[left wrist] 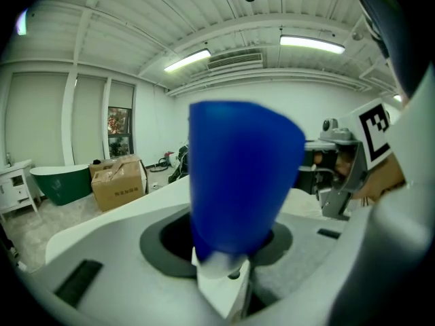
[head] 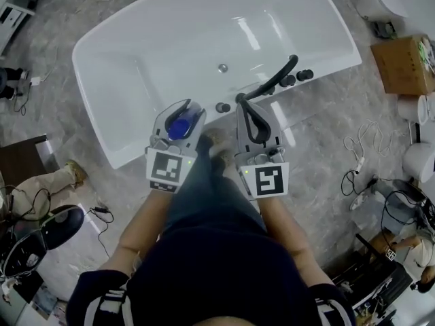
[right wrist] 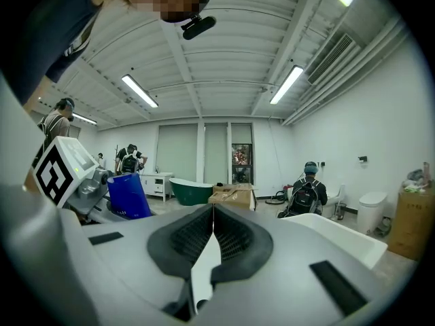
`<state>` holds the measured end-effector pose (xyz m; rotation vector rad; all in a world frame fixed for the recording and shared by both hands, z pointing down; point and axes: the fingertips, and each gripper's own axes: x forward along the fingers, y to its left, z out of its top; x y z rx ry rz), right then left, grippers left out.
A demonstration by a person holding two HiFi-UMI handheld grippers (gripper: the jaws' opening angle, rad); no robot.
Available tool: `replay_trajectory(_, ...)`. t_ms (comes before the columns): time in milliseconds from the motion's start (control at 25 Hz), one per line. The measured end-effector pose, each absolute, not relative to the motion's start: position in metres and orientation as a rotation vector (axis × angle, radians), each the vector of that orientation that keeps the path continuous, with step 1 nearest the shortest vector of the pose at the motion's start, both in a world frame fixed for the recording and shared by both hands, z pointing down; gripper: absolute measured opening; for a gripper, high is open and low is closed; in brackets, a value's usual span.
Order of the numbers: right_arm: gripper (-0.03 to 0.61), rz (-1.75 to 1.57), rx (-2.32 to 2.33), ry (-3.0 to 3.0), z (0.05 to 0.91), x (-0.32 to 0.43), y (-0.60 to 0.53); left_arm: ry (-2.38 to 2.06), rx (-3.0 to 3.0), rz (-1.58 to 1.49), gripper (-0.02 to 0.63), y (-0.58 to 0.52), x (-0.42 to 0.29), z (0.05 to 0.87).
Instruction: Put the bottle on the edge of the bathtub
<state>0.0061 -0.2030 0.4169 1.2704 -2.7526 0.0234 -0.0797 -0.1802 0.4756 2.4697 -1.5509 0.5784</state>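
Observation:
A blue bottle [head: 179, 127] sits between the jaws of my left gripper [head: 183, 111], which is shut on it just over the near rim of the white bathtub [head: 133, 151]. In the left gripper view the bottle [left wrist: 238, 175] stands upright and fills the middle. My right gripper [head: 247, 109] is beside it on the right, also at the near rim, close to the black faucet [head: 272, 81]. Its jaws are shut with the pads together and nothing between them [right wrist: 212, 212]. From the right gripper view the bottle [right wrist: 129, 195] shows at the left.
Black knobs [head: 296, 77] stand on the tub rim by the faucet. A cardboard box [head: 402, 64] and white fixtures [head: 419, 160] lie at the right, with cables [head: 360, 158] on the floor. A person's leg [head: 51, 182] and a black stool [head: 60, 224] are at the left.

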Motion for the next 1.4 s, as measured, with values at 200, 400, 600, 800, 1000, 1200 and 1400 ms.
replay_trajectory(200,0.017,0.025,1.231,-2.76,0.436,-0.002,-0.198,-1.501,2.448,0.632,0.149,-0.177,-0.078,0.513)
replay_trajectory(400,0.018,0.057,1.212,-2.743,0.46,-0.005,-0.19,-1.447,2.452,0.664,0.149,-0.172,-0.076,0.544)
replay_trajectory(600,0.018,0.091,1.227,-2.729,0.476,-0.004,-0.189,-1.393,2.454,0.699,0.149,-0.171,-0.071,0.572)
replay_trajectory(800,0.018,0.11,1.234,-2.711,0.495,-0.001,-0.189,-1.341,2.473,0.737,0.149,-0.173,-0.062,0.602)
replay_trajectory(1000,0.017,0.118,1.213,-2.704,0.51,-0.004,-0.191,-1.279,2.489,0.775,0.149,-0.176,-0.054,0.632)
replay_trajectory(1200,0.017,0.144,1.197,-2.698,0.522,-0.008,-0.188,-1.219,2.477,0.803,0.149,-0.173,-0.048,0.664)
replay_trajectory(1400,0.017,0.161,1.181,-2.674,0.534,-0.009,-0.183,-1.181,2.481,0.837,0.149,-0.172,-0.044,0.685)
